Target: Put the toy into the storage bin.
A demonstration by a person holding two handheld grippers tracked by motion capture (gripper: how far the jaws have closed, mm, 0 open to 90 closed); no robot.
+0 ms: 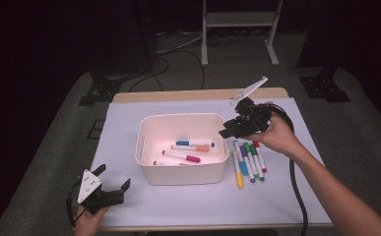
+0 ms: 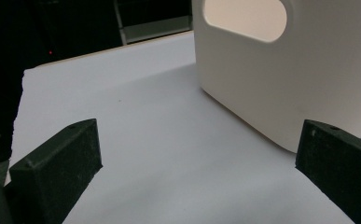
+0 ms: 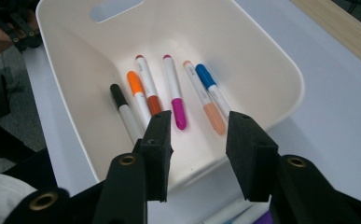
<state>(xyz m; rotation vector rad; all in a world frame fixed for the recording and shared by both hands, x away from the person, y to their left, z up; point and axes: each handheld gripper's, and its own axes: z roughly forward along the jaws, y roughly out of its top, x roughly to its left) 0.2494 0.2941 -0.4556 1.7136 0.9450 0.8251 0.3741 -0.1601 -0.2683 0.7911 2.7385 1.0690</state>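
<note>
right tongs (image 3: 196, 140), parted and empty, above white plastic bin (image 1: 145, 129) collecting markers (image 3: 173, 88); left tongs (image 1: 114, 180) open, idle beside it.

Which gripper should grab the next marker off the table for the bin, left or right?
Right. The right gripper hangs open and empty at the bin's right rim, just above the loose markers. The left gripper sits open at the table's near left corner, with the bin between it and them.
</note>
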